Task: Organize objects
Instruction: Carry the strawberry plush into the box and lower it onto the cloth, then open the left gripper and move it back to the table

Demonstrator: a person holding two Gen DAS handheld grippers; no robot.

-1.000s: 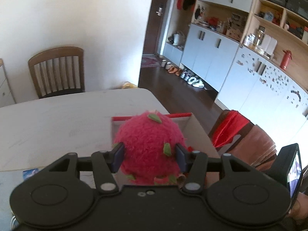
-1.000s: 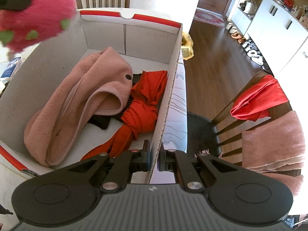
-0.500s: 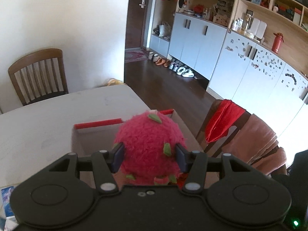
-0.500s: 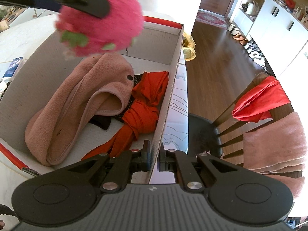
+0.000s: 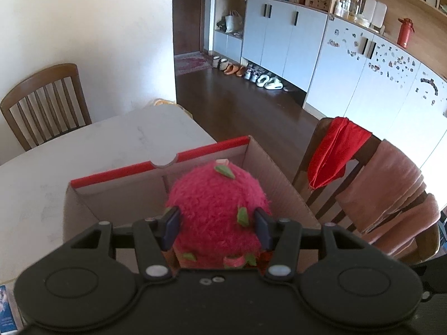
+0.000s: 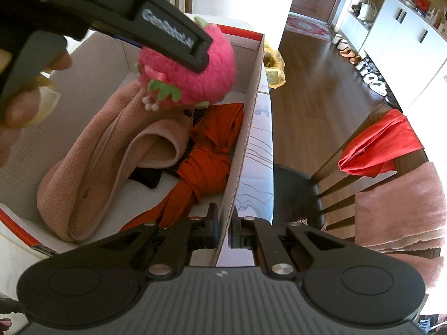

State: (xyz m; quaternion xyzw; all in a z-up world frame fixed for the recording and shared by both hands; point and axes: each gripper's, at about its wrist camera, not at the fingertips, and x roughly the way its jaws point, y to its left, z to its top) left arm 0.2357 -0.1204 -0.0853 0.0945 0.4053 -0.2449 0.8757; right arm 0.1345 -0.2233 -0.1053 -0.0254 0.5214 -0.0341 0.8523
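A fuzzy pink plush strawberry (image 5: 216, 209) with green felt leaves sits between the pads of my left gripper (image 5: 217, 224), which is shut on it. In the right wrist view the plush strawberry (image 6: 192, 72) hangs over the far part of an open cardboard box (image 6: 245, 128) with a red rim. Inside the box lie a pink fleece garment (image 6: 111, 162) and an orange-red cloth (image 6: 212, 150). My right gripper (image 6: 222, 230) is shut on the box's right wall near its front corner.
The box stands at the right edge of a white table (image 5: 83, 153). A wooden chair (image 6: 371, 150) draped with a red cloth (image 6: 380, 145) and pink towels (image 6: 402, 209) stands to the right. Another wooden chair (image 5: 42, 103) is behind the table.
My left gripper has carried the plush strawberry to the right and down, from beyond the box's left corner to over its inside. My right gripper has stayed still on the box wall.
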